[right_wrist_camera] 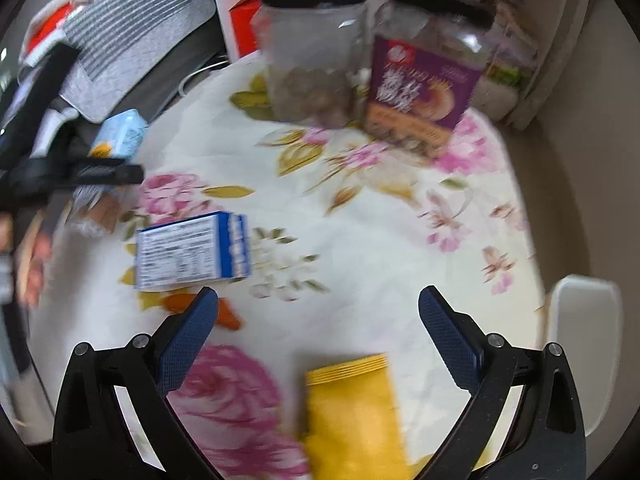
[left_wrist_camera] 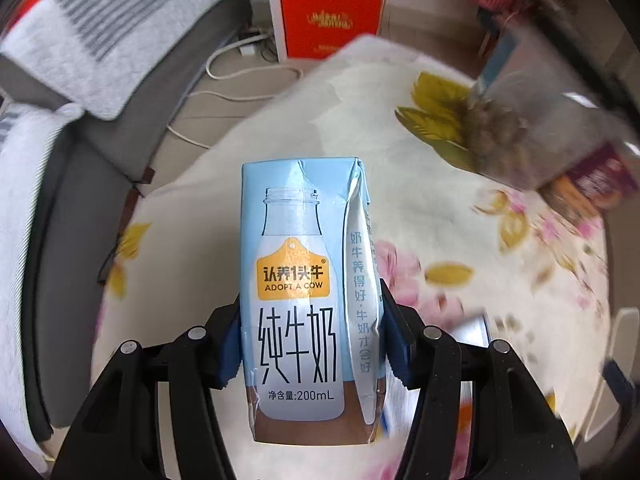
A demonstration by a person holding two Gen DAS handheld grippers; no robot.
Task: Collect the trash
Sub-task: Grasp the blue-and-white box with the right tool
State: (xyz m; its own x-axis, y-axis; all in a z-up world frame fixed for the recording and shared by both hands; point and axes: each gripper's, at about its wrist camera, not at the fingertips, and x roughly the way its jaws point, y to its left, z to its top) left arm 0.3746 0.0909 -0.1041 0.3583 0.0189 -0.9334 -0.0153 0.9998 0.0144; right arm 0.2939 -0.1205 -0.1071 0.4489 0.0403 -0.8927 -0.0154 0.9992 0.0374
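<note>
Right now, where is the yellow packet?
In the right wrist view, the yellow packet lies on the floral tablecloth, low between the open right tool's fingers.

A floral tablecloth (right_wrist_camera: 400,240) is covering the round table; two black-lidded jars are standing side by side at its far edge, a clear jar (right_wrist_camera: 314,52) and a purple-labelled jar (right_wrist_camera: 428,76), while a red box (left_wrist_camera: 330,12) is sitting beyond

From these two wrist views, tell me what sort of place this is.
Probably a room in a home: a round table under a floral tablecloth, a grey sofa piled with striped grey-and-white blankets, and clear black-lidded snack jars near a white shelf. Loose white cables trail across the floor.
</note>
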